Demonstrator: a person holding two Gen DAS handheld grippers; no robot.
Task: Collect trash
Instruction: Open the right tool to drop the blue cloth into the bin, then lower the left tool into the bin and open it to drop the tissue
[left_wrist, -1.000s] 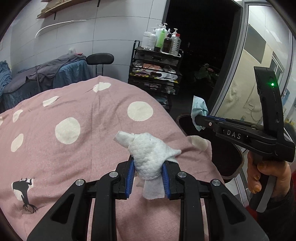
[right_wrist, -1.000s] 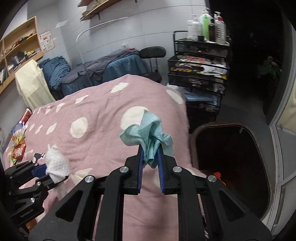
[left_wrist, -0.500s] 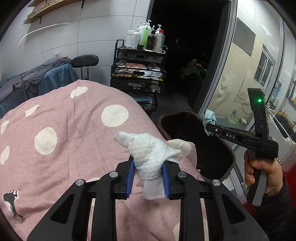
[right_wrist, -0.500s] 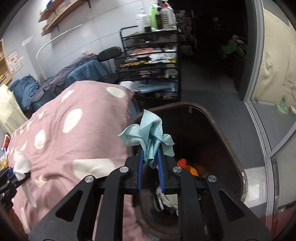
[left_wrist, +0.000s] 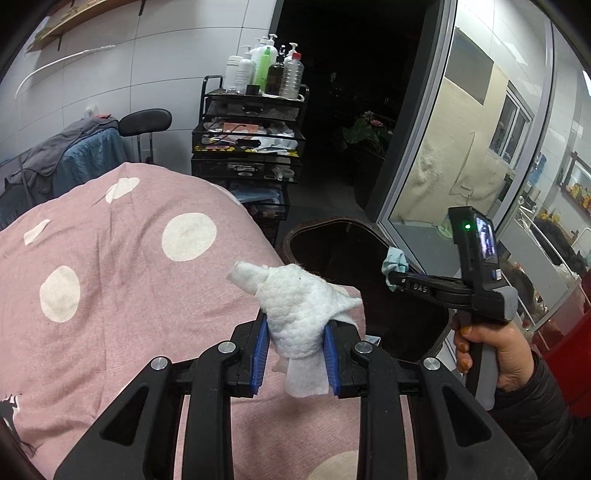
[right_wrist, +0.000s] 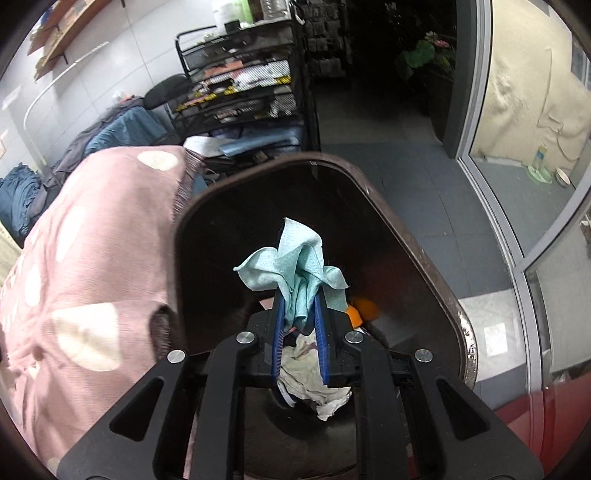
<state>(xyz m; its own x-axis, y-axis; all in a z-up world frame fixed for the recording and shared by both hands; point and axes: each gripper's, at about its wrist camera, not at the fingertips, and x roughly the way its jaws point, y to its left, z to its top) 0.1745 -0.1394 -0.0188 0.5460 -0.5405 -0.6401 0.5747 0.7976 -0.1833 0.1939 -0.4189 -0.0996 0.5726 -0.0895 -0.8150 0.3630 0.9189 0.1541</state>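
My right gripper (right_wrist: 299, 314) is clamped on a soft, light teal wipe (right_wrist: 295, 266) mid-frame above the bin (right_wrist: 436, 266), while my left gripper (left_wrist: 295, 347) pinches white tissue (left_wrist: 295, 310).

Pink cover with white dots (left_wrist: 110, 266) draped over a bed, dark bin (right_wrist: 406, 236) on grey tiled floor (right_wrist: 406, 177) beside it

pink blanket (left_wrist: 110, 295) with white dots, white wad (left_wrist: 299, 314), teal tissue (right_wrist: 299, 266), dark bin (right_wrist: 424, 258)
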